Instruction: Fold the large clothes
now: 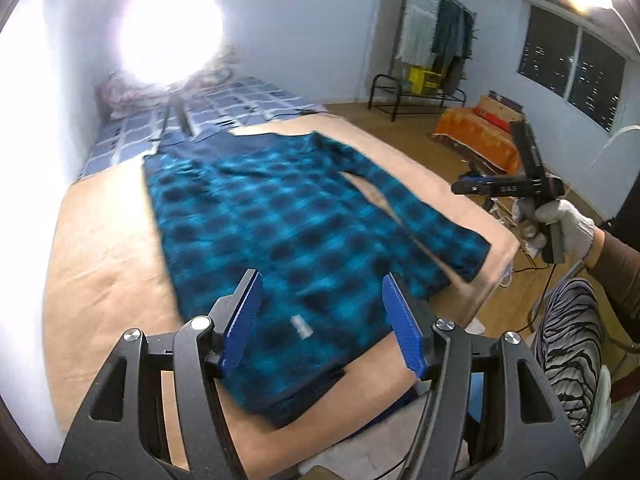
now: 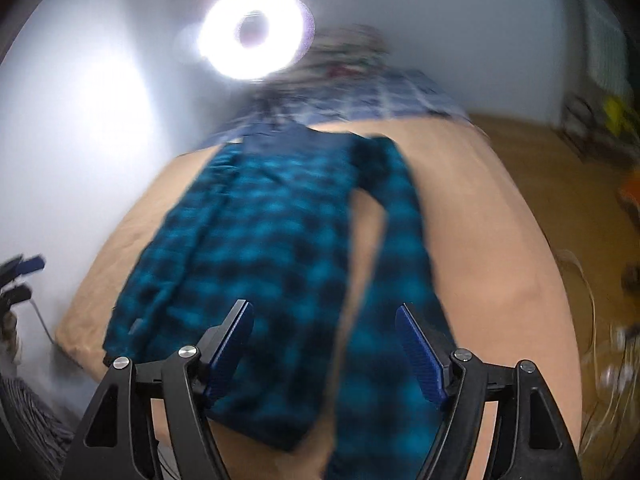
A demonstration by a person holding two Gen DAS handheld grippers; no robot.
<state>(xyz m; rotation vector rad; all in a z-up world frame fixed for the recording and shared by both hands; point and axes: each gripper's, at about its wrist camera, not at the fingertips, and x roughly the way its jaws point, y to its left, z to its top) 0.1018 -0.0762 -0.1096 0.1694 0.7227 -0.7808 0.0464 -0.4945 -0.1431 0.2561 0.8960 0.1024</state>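
A blue-and-black plaid fleece garment (image 1: pixel 280 220) (image 2: pixel 248 240) lies flat on the tan sheet (image 1: pixel 104 248) (image 2: pixel 480 220) of a bed. One long sleeve (image 1: pixel 420 216) (image 2: pixel 400 240) runs down its right side, with a strip of sheet showing between sleeve and body. My left gripper (image 1: pixel 321 280) hovers open above the garment's near hem, nothing between its blue pads. My right gripper (image 2: pixel 324 308) is open too, above the gap between body and sleeve, holding nothing. A white-gloved hand (image 1: pixel 568 220) carries the right tool off the bed's right edge in the left wrist view.
A bright ring light (image 1: pixel 172 28) (image 2: pixel 252 32) glares at the head of the bed, over blue checked bedding (image 1: pixel 224 108). A clothes rack (image 1: pixel 440 40), an orange-covered low piece (image 1: pixel 476 136) and wood floor lie to the right. The person's striped trousers (image 1: pixel 572 332) are near the bed corner.
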